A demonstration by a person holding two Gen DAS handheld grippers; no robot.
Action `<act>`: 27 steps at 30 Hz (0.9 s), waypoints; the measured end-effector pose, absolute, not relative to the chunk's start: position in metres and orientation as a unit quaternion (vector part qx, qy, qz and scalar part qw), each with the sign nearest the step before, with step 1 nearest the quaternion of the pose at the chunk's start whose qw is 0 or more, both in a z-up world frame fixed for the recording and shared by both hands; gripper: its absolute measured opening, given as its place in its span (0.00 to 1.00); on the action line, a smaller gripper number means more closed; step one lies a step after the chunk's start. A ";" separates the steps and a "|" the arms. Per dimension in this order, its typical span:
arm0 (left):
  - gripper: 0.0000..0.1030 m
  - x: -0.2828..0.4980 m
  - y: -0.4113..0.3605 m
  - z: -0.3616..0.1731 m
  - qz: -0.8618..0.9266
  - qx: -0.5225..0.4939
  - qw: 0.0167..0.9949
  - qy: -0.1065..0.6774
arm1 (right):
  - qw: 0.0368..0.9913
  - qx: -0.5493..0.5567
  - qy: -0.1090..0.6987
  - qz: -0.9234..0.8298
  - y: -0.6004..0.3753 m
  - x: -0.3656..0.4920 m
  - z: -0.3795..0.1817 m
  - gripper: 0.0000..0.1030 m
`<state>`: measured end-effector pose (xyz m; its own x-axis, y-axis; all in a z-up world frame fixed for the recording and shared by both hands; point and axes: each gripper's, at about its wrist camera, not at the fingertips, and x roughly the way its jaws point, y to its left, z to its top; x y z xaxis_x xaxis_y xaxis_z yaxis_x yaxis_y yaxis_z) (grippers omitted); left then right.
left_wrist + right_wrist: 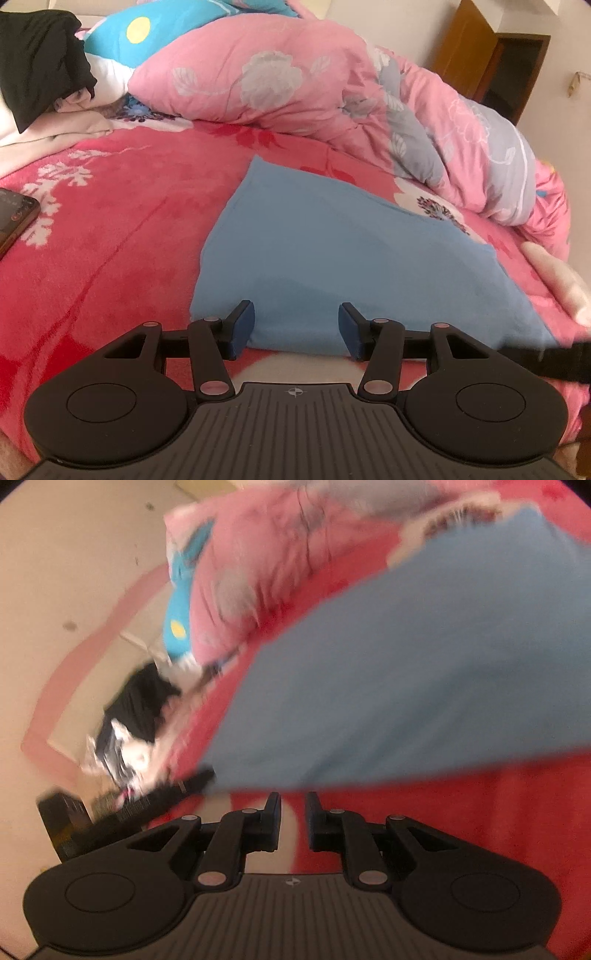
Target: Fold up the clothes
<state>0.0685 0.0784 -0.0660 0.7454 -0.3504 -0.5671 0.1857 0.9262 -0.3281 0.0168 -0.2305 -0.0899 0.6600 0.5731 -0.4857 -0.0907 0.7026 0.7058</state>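
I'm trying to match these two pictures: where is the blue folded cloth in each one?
Left wrist view: the blue folded cloth lies centre, just beyond the fingertips.
Right wrist view: blue folded cloth, tilted, fills the centre right.
Shared landmark: the turquoise pillow with a yellow dot.

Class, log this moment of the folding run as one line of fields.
blue garment: folded flat on red blanket | left gripper: open, empty | right gripper: narrow gap, empty

A plain light-blue garment (332, 251) lies folded flat on a red floral blanket (110, 236), its outline a smooth, tapering slab: one corner points toward the far side of the bed, its broad edge nearest. In the blurred right wrist view the same blue cloth (406, 686) fills the right.
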 end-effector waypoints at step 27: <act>0.51 0.076 0.027 -0.045 -0.156 -0.054 0.930 0.327 | 0.943 0.072 0.324 0.027 -0.168 -0.007 -0.079 0.15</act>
<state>0.0756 0.0275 -0.0452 0.7371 -0.3261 -0.5918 0.2557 0.9453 -0.2025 -0.0070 -0.1678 -0.0794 0.7886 0.0978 -0.6071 -0.0050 0.9883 0.1527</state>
